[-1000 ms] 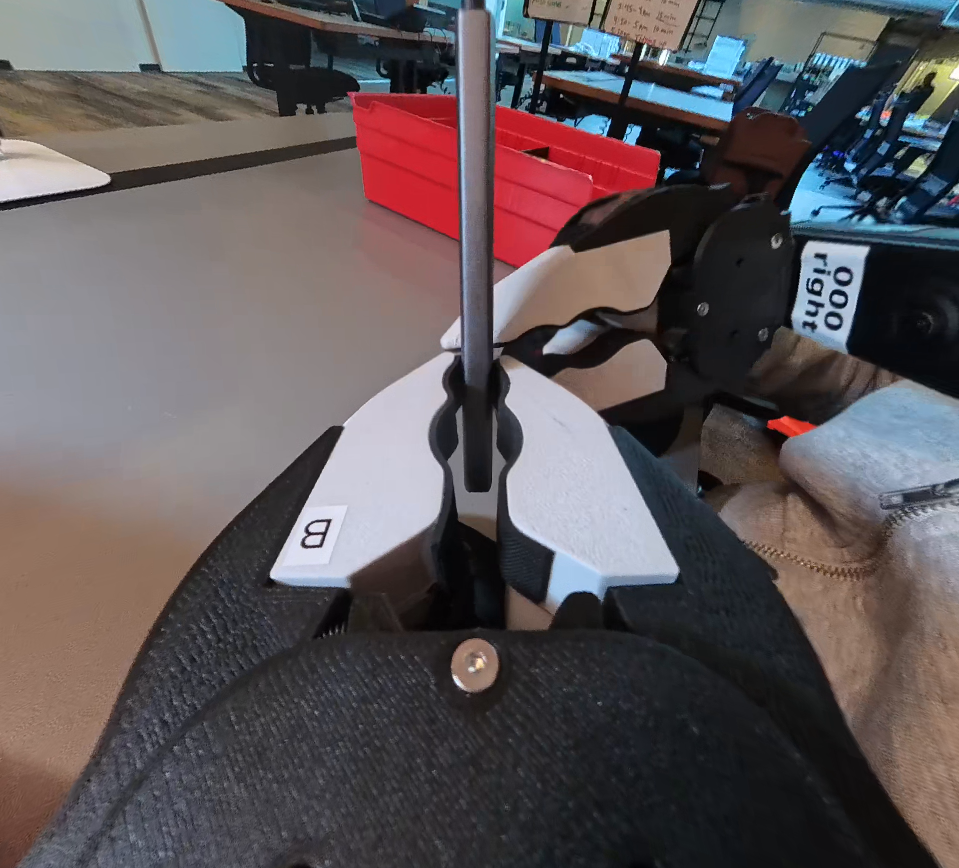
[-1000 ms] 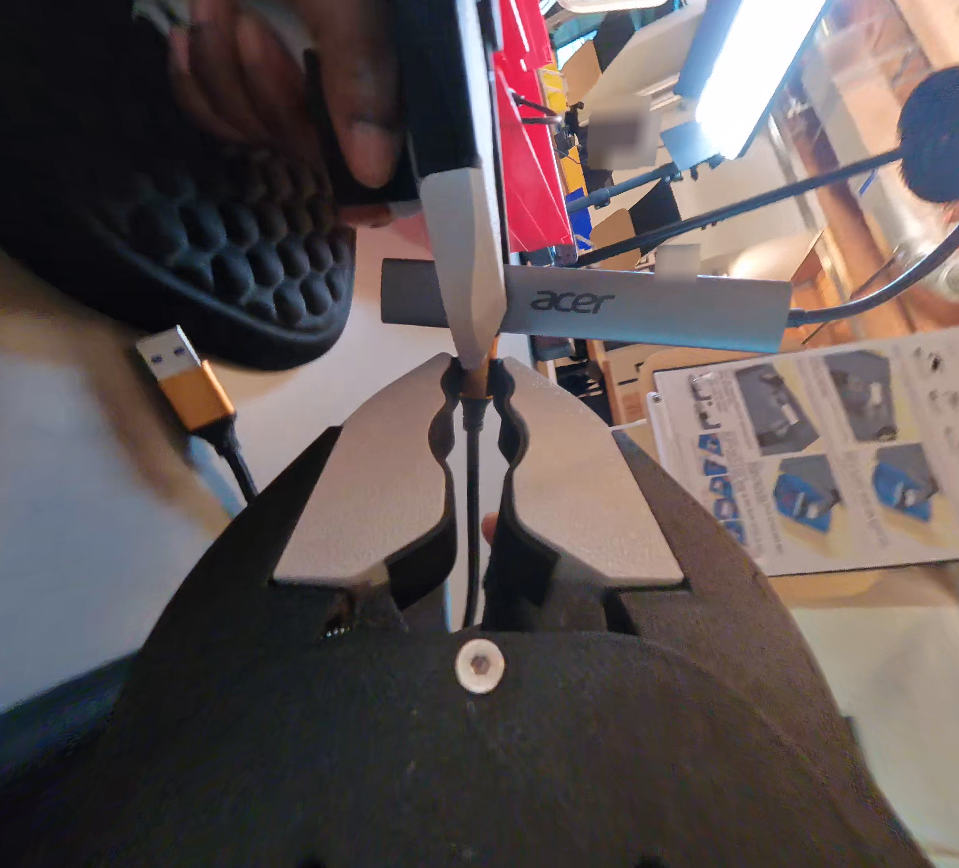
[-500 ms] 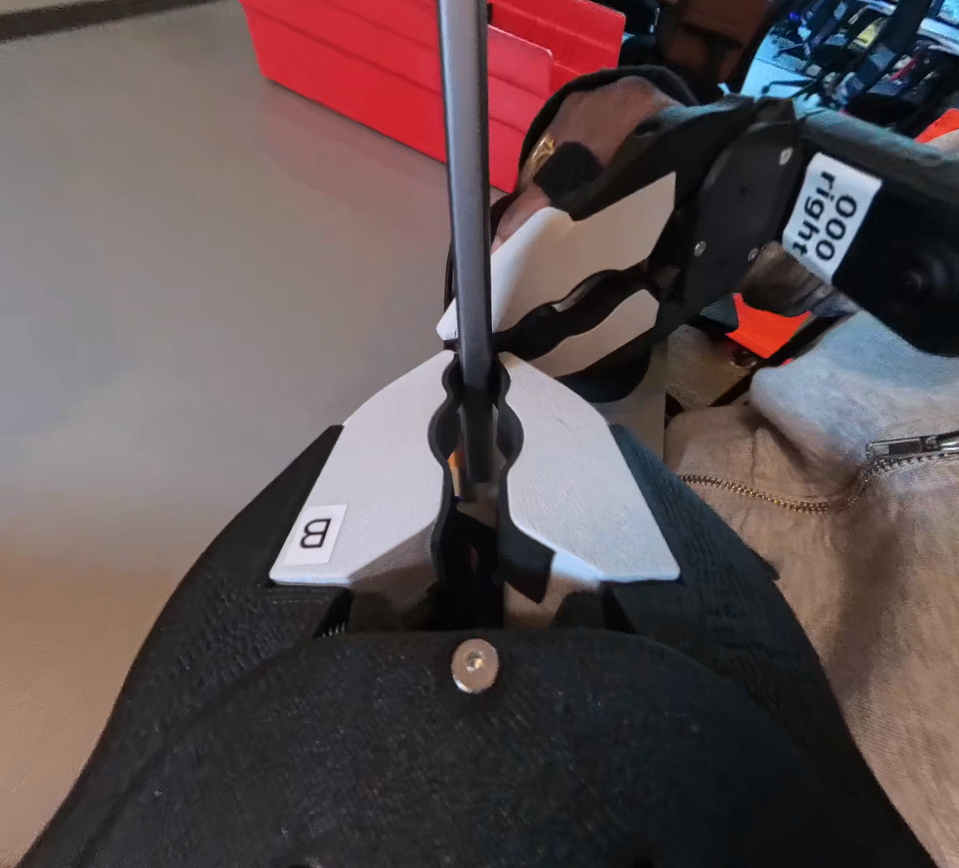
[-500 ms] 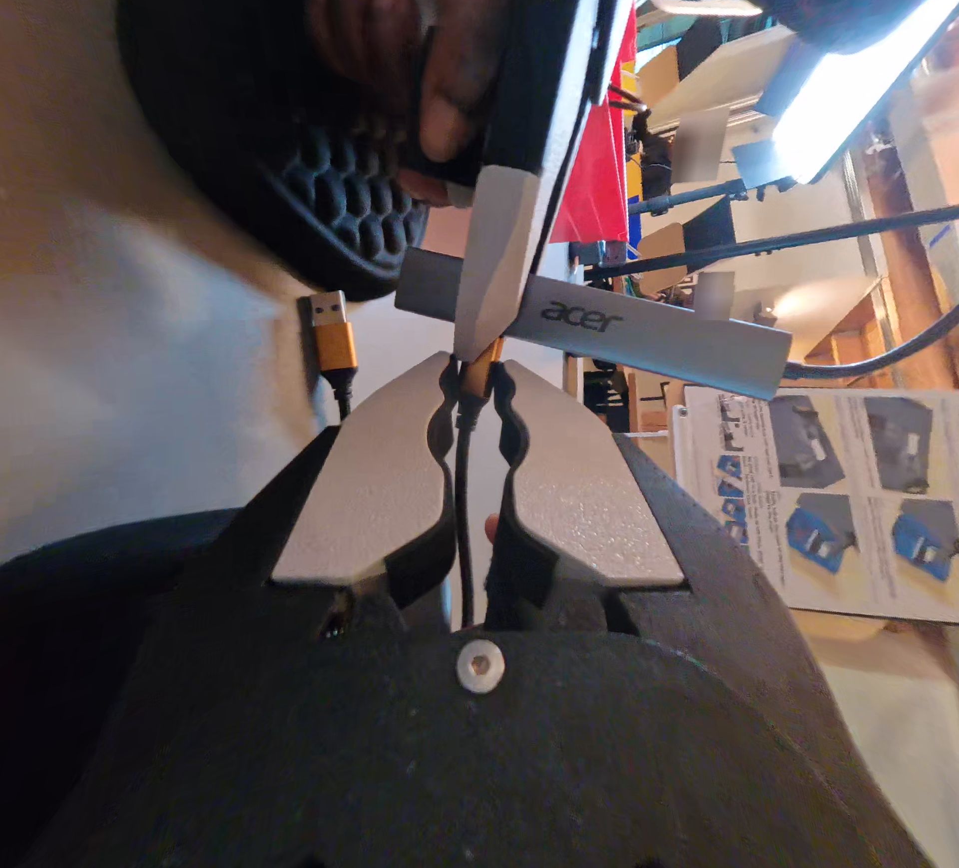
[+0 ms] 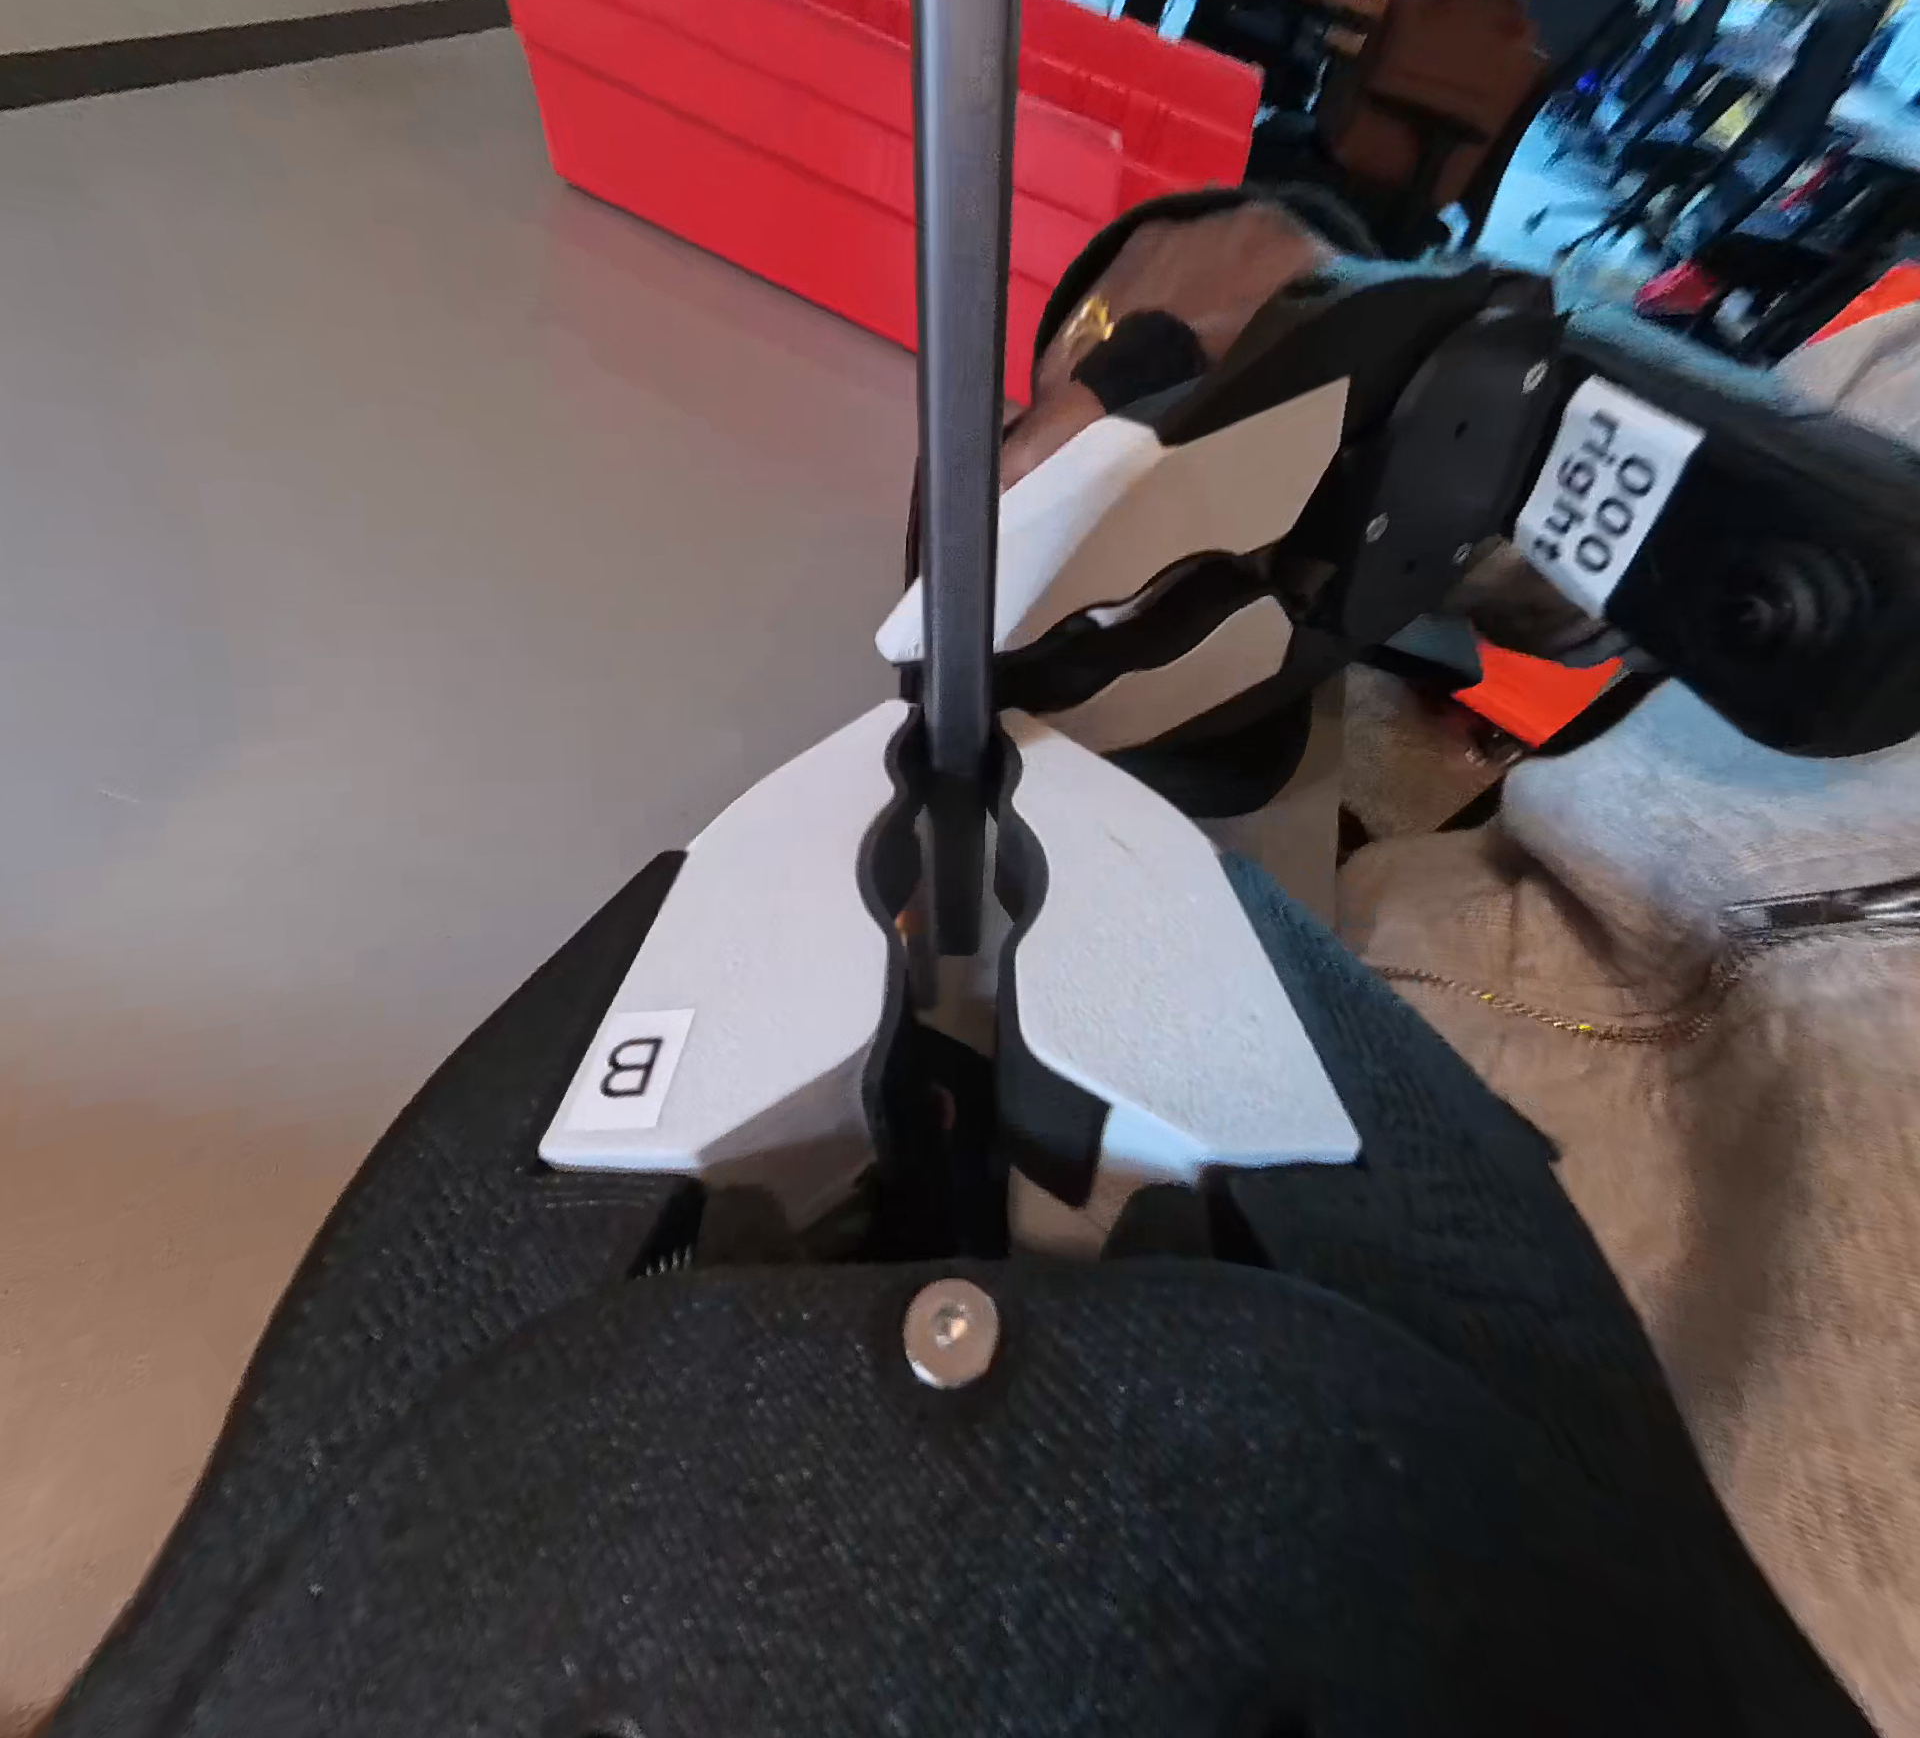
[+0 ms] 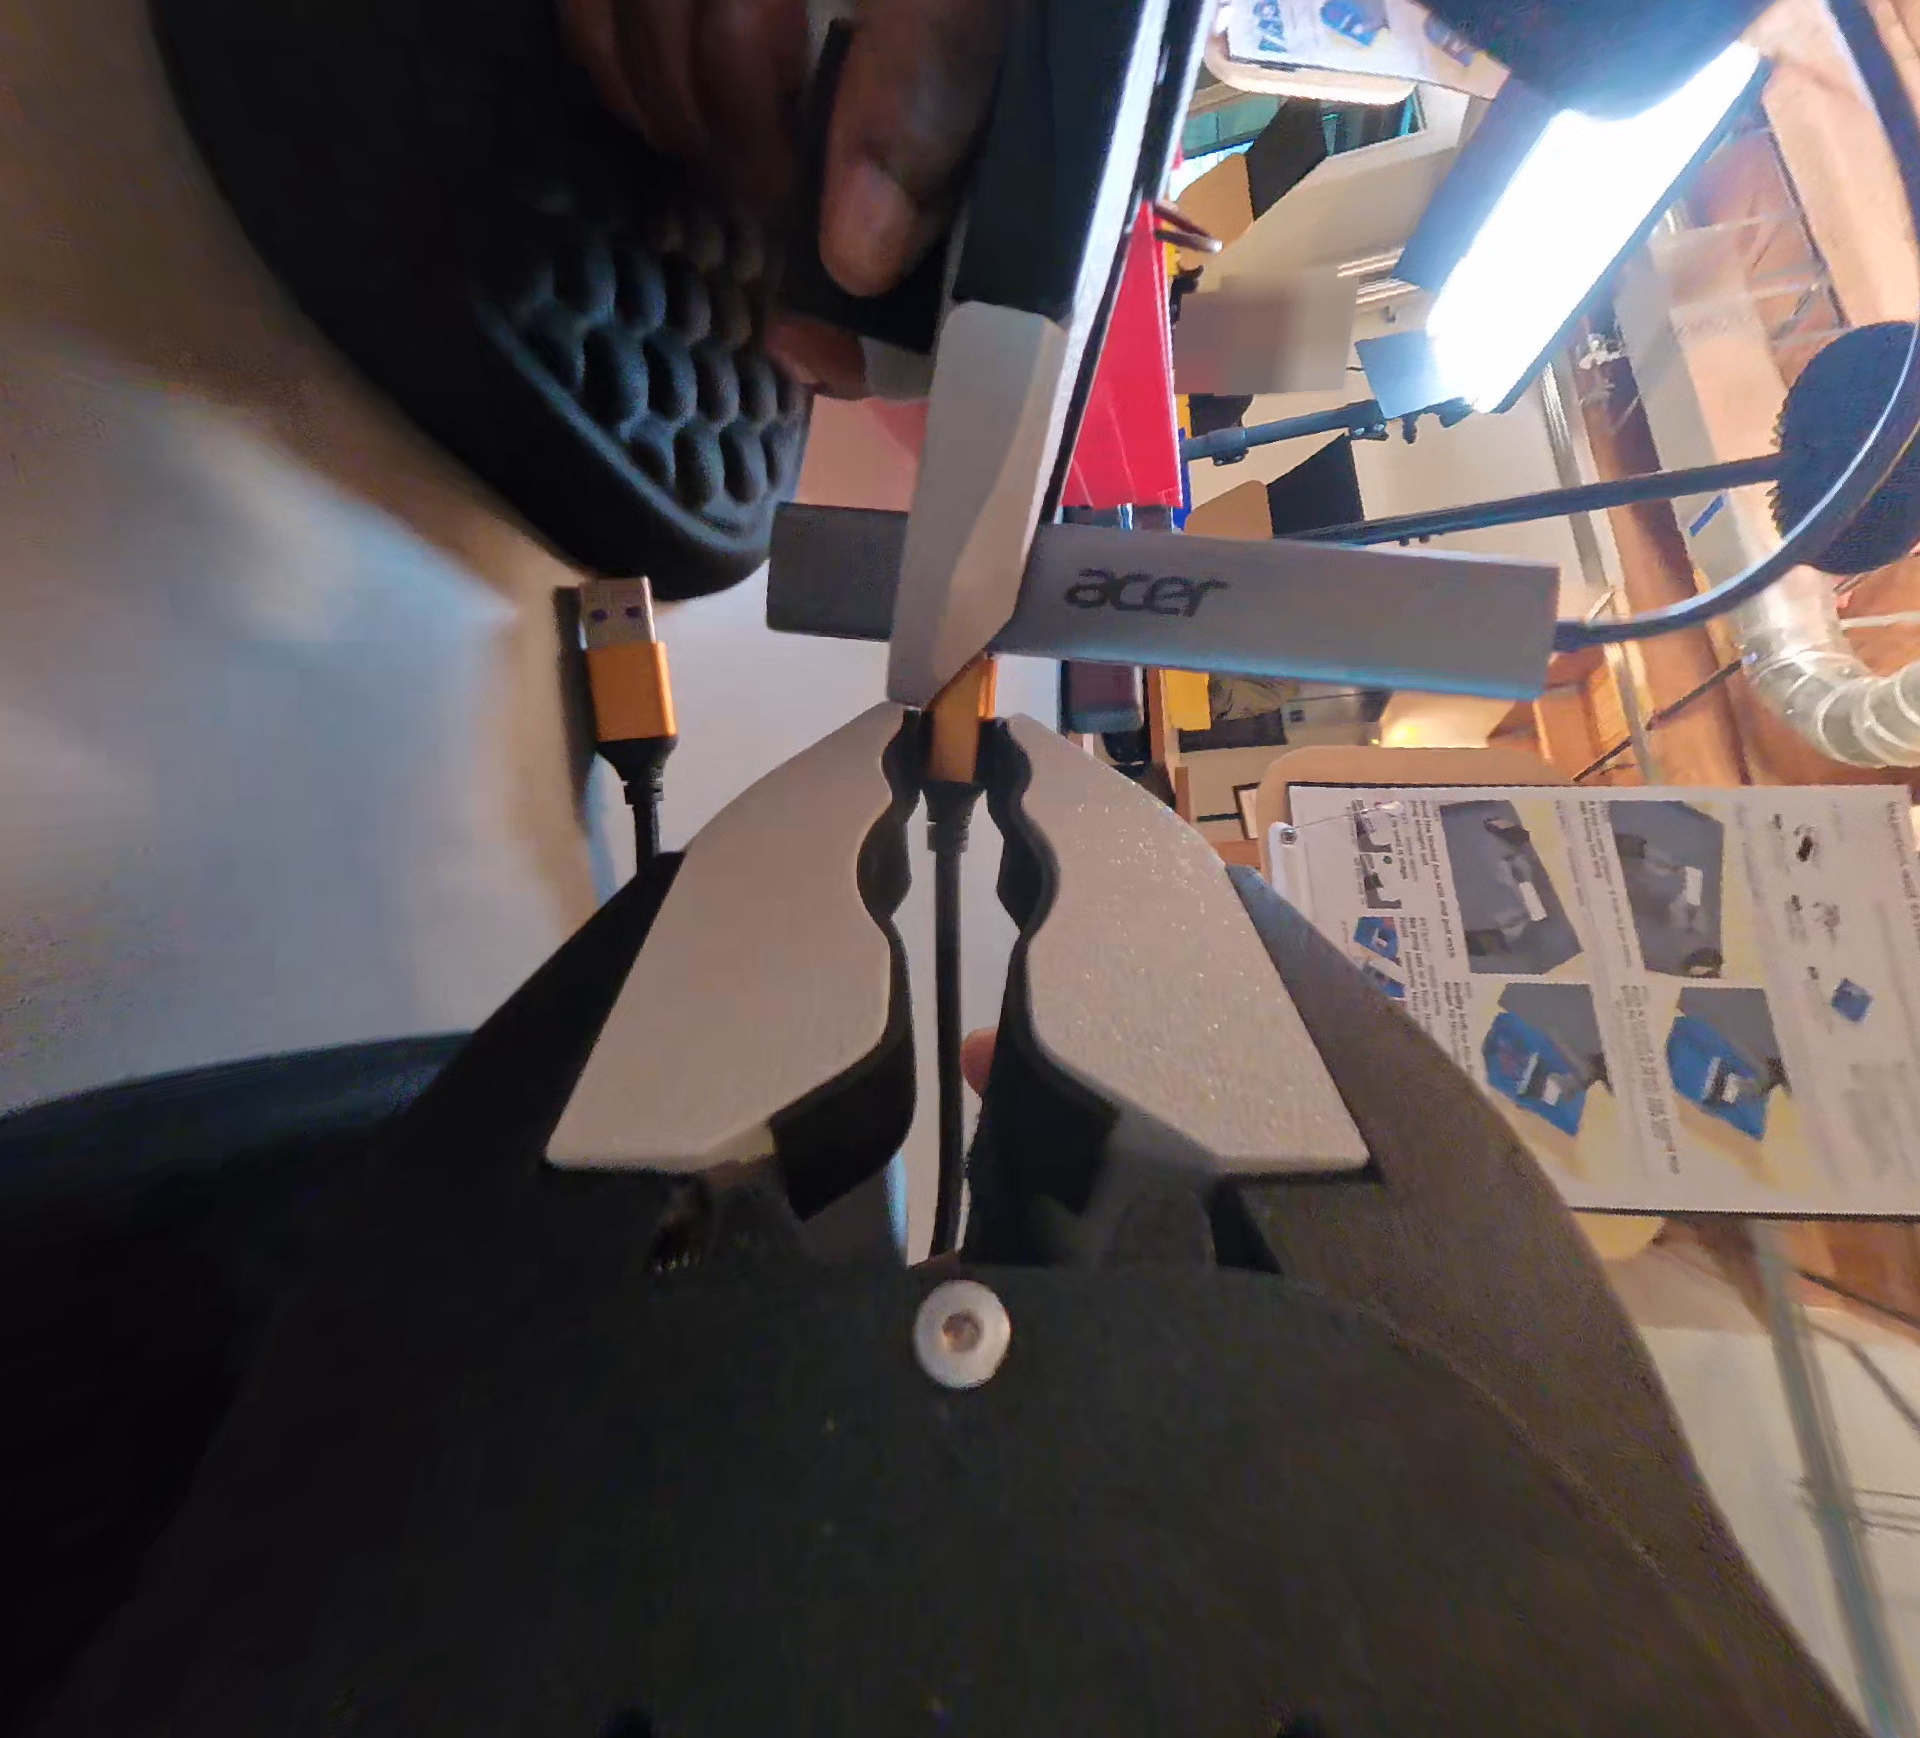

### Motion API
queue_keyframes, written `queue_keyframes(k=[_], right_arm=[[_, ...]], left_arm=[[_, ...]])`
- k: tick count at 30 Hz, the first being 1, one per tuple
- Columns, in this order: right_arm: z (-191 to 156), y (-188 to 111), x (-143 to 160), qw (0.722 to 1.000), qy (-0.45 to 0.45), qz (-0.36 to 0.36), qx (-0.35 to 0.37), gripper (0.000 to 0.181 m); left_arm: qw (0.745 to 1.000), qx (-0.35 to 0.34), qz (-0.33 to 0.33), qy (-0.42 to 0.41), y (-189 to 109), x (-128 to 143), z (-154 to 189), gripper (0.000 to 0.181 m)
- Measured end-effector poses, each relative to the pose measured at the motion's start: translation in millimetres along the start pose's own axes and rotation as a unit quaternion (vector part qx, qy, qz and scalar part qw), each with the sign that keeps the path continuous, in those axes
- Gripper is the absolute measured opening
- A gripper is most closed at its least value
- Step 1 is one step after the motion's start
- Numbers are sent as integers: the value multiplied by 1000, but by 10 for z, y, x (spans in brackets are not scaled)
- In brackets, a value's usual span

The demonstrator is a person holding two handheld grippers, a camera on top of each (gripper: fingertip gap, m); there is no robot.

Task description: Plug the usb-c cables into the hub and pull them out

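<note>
While the grey surface [image 5: 364,545] and the red bin [image 5: 790,130] on it fill the background of the left wrist view, the hub [image 5: 961,400] stands out in front — a slim grey metal bar seen edge-on, upright, its near end clamped between the left tongs [image 5: 951,847]. From the right wrist view the same hub [image 6: 1278,618] shows its broad flat side, lying crosswise, with a dark lead leaving its far end; this view alone shows a printed instruction sheet [image 6: 1621,992] and a loose orange USB-A plug [image 6: 623,660] hanging to the left. Right tongs [image 6: 951,753] are closed on the orange usb-c plug [image 6: 958,717], black cable [image 6: 948,1013] running back between the fingers. Plug tip meets the hub's lower edge — the joint itself is hidden behind a finger of the left tongs, so how far it is seated is unclear.
</note>
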State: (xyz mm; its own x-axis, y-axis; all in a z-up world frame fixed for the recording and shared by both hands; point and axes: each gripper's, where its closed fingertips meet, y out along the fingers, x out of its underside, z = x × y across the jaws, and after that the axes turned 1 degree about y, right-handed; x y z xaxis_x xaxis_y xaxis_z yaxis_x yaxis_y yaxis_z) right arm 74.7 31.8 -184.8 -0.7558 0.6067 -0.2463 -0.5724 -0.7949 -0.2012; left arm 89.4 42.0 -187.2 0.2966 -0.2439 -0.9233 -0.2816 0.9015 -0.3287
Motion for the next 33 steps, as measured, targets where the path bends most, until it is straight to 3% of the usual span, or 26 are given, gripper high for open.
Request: queue_keyframes(k=[4, 13, 20, 26, 33], right_arm=[[-50, -11, 68, 998, -54, -28, -7, 13], [-80, 109, 98, 998, -24, -61, 1, 14], [-82, 98, 71, 997, 58, -55, -23, 12], [-24, 107, 49, 981, 188, -43, -30, 12], [41, 77, -19, 990, 136, -22, -12, 12]], left_arm=[[999, -18, -44, 18, 78, 97, -11, 10], [999, 4, -43, -17, 69, 98, -9, 10], [999, 23, -29, -27, 54, 63, 27, 10], [1000, 19, 5, -20, 5, -15, 30, 13], [1000, -1, 28, 14, -48, -55, 56, 10]])
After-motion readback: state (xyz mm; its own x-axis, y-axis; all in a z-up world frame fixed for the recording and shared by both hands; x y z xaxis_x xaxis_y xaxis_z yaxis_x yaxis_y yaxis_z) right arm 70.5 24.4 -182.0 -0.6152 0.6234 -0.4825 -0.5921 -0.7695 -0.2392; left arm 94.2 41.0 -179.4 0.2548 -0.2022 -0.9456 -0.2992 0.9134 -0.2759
